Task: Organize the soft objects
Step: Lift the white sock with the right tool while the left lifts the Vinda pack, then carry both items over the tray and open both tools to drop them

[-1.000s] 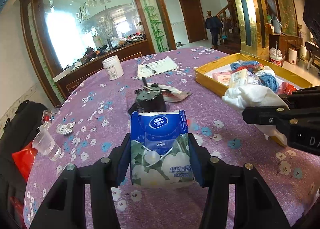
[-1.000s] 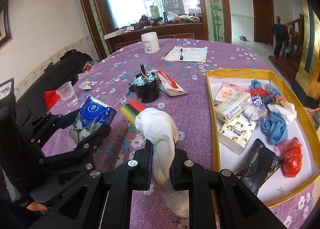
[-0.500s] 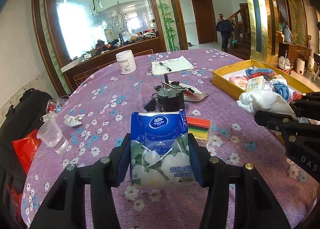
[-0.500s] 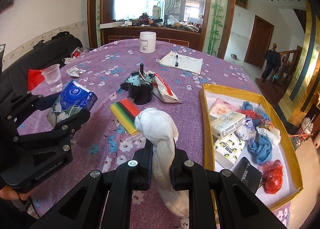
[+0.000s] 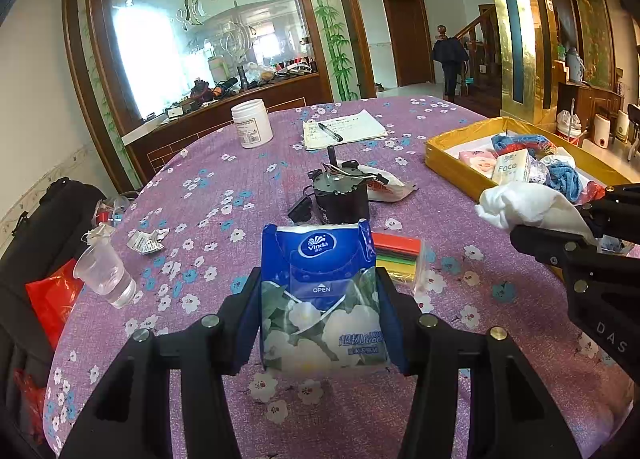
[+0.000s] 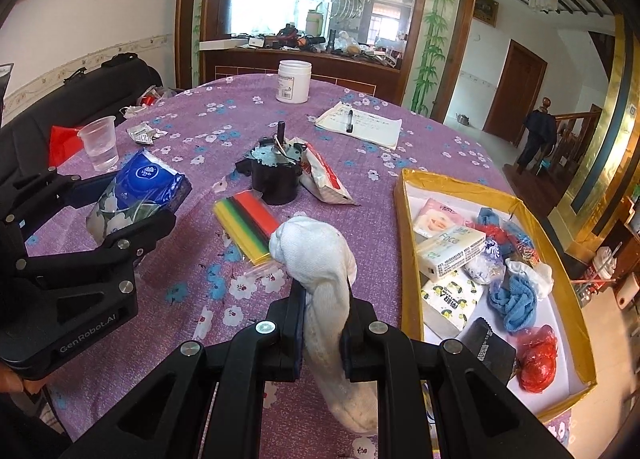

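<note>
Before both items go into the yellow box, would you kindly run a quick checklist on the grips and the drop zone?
1. Left claw clamped on the blue tissue pack: ok.
2. Right claw pinching the white sock: ok.
3. Sock hangs free below the fingers: ok.
4. Yellow box has bare floor near its front: ok.
5. Claws apart from each other: ok.
6. Whether either item is already over the box: cannot tell.

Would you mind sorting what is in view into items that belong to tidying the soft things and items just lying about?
Job: tissue pack in left gripper; white sock in right gripper; yellow tray.
Lying about: black motor, plastic cup, white jar, notepad.
</note>
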Motion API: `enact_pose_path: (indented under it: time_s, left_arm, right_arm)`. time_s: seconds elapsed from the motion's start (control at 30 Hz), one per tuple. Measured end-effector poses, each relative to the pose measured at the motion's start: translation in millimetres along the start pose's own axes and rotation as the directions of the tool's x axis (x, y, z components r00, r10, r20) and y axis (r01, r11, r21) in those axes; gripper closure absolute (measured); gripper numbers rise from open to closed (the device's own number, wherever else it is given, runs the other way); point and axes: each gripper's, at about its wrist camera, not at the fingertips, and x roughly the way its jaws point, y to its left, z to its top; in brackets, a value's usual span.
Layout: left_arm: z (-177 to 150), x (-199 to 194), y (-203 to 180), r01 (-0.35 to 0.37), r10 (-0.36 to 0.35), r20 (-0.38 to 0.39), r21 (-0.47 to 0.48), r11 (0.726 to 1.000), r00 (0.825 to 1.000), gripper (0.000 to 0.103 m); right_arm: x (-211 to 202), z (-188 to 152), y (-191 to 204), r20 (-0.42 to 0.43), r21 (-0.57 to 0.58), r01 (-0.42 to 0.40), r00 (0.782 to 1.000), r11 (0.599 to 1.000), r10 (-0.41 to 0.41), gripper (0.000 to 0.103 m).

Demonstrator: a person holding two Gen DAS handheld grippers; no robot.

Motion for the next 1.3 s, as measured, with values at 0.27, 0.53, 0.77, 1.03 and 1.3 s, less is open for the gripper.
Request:
enact_pose_path:
  time_s: [0.27, 0.53, 0.77, 1.03, 1.3]
  left_arm:
    - [0.1, 0.4, 0.0, 0.000, 0.000, -0.002, 0.000, 1.000, 1.000, 0.051]
    - [-2.5, 3.4, 4.0, 0.024, -0.025, -0.019, -0.024, 0.999, 1.000, 0.051]
    - [1.7, 4.5, 8.0, 0.078, -0.079, -0.027, -0.046, 0.996, 0.996, 0.051]
    - [19.3, -5.5, 5.6, 0.179, -0.180, -0.011, -0.081, 0.981, 0.984, 0.051]
    - [52.7, -6.5, -39.0, 0.287, -0.288, -0.021, -0.044, 0.957, 0.957, 0.051]
  right_arm:
    - [0.7, -0.8, 0.0, -0.001, 0.001, -0.003, 1.000, 1.000, 0.003, 0.088]
    - [1.4, -1.7, -0.5, -0.001, 0.005, -0.005, 1.000, 1.000, 0.005, 0.088]
    - [-0.6, -2.6, -10.6, 0.012, 0.030, -0.011, 1.000, 0.999, 0.011, 0.088]
    - [-17.9, -4.2, -62.7, 0.065, 0.167, -0.021, 0.998, 0.986, 0.010, 0.088]
    - [-33.5, -24.0, -144.4, 0.098, 0.363, 0.022, 0.993, 0.931, -0.061, 0.088]
